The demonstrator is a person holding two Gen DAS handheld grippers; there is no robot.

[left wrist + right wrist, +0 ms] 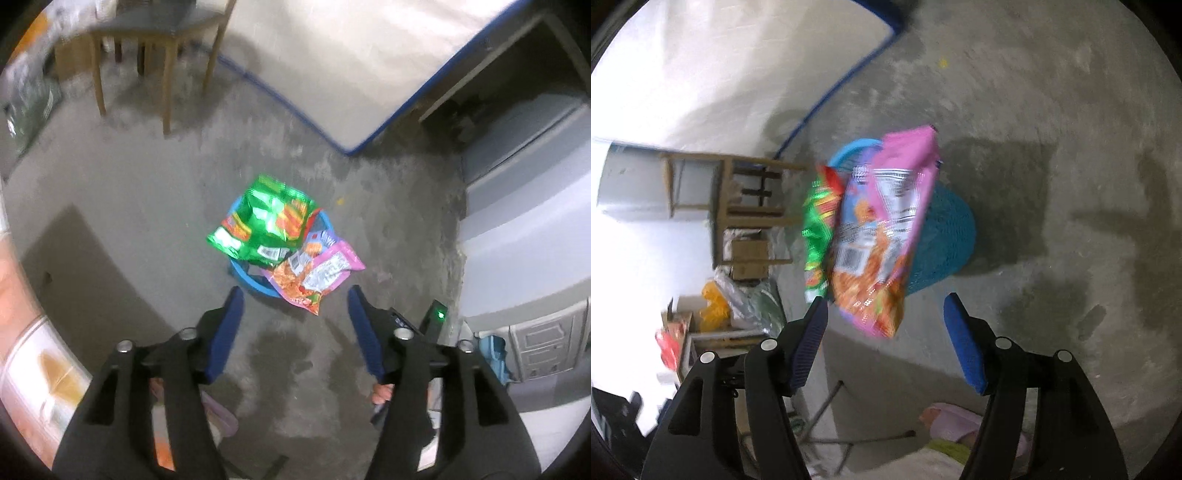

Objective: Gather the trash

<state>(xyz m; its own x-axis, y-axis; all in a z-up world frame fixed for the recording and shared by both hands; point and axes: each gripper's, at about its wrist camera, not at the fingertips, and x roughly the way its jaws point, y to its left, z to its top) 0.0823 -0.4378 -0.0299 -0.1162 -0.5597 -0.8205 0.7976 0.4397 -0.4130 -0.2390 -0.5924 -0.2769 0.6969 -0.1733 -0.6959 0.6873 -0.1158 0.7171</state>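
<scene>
A small blue mesh bin point(255, 282) stands on the concrete floor. A green snack wrapper point(264, 221) and a pink and orange snack wrapper point(314, 273) stick out of its top. My left gripper point(293, 306) is open and empty, above and just short of the bin. In the right wrist view the bin point(940, 240) shows from the side with the pink wrapper point(882, 236) and the green wrapper point(818, 236) hanging over its rim. My right gripper point(882, 314) is open, its fingertips on either side of the pink wrapper's lower end, not touching it.
A white mattress with blue edging point(332, 62) lies beyond the bin. A wooden stool point(159, 48) stands at the far left. Grey furniture point(524, 229) lines the right side. Cardboard boxes and bags point(738, 288) sit by the wall in the right wrist view.
</scene>
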